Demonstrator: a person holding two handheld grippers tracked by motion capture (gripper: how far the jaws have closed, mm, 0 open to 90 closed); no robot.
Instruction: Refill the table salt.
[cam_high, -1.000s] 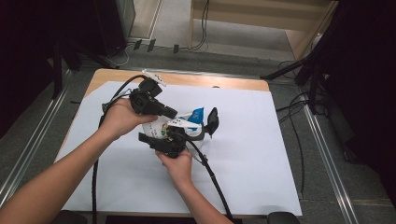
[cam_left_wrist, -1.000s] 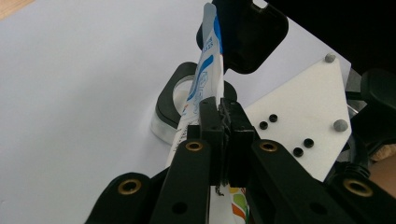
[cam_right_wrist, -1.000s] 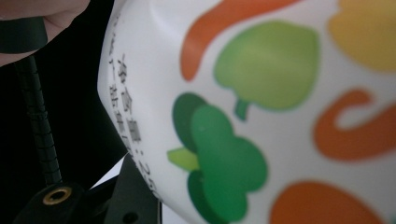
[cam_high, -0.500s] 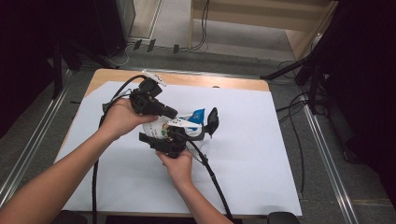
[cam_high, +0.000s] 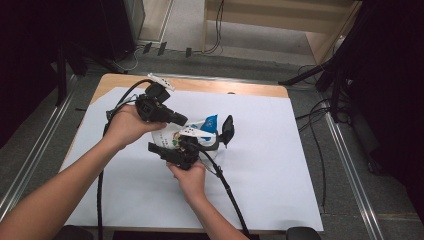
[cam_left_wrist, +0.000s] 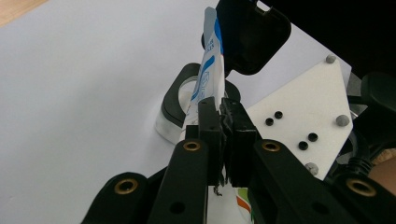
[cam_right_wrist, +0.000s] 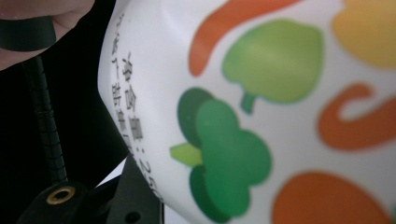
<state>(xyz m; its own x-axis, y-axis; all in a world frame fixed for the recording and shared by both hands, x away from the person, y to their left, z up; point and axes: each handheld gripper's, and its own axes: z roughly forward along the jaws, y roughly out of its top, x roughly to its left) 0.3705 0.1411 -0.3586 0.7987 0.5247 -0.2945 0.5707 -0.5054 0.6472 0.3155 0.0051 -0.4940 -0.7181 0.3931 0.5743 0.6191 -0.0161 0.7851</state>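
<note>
Pouch (cam_high: 192, 131) held above the white-covered worktop (cam_high: 280, 165), mid-table. I judge it light, soft-walled and slick; the flat sealed edge is the best purchase. My left gripper (cam_left_wrist: 223, 112) is clamped tight on that edge. My right gripper (cam_high: 212, 142) is part-closed around the pouch body, printed side close to its camera.

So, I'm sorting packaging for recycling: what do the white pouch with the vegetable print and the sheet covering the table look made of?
White pouch with vegetable print: likely flexible plastic film, glossy, its flat top pinched thin. White table sheet: looks like matte paper, though that's uncertain.
</note>
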